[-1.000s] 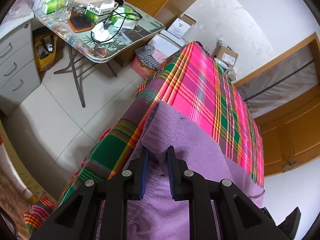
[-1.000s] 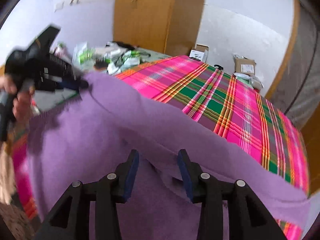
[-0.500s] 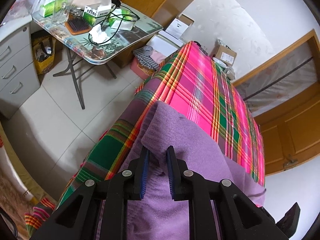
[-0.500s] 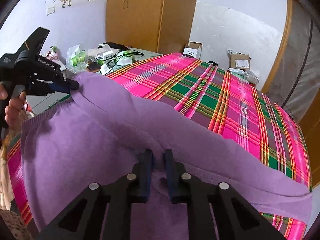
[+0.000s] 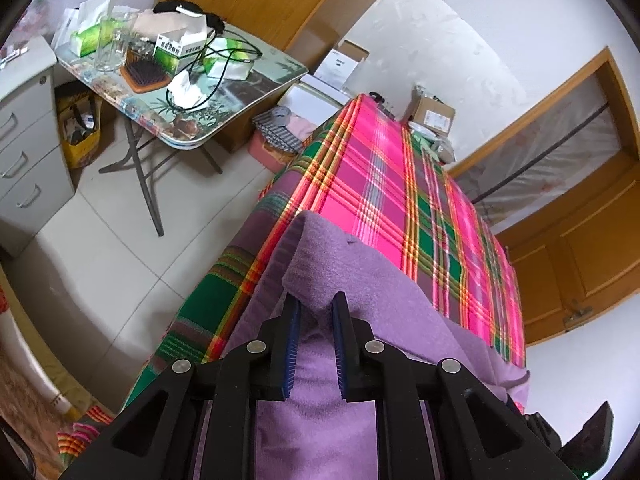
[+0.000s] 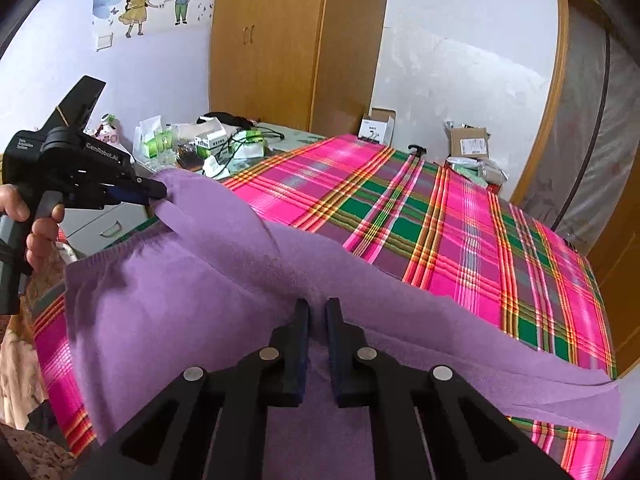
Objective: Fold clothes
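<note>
A purple knit garment [image 5: 360,280] lies over the near end of a bed covered by a pink and green plaid sheet [image 5: 380,184]. My left gripper [image 5: 316,300] is shut on a raised fold at the garment's edge, at the bed's left side. In the right wrist view the same left gripper [image 6: 156,192] pinches that corner, held by a person's hand [image 6: 40,232]. My right gripper [image 6: 318,304] has its jaws closing on a ridge of the purple garment [image 6: 180,300], with the cloth pinched between the pads. The garment's right end trails over the plaid sheet [image 6: 440,220].
A folding table [image 5: 240,92] crowded with boxes, cables and a glass stands left of the bed, beside a grey drawer cabinet [image 5: 20,140]. Cardboard boxes [image 5: 434,114] sit at the bed's far end. A wooden wardrobe [image 6: 272,40] and a wooden door [image 5: 580,260] line the walls.
My right gripper went from wide open to closed on a ridge of the purple garment and rose slightly, pulling the cloth up. The left gripper kept its grip and barely moved.
</note>
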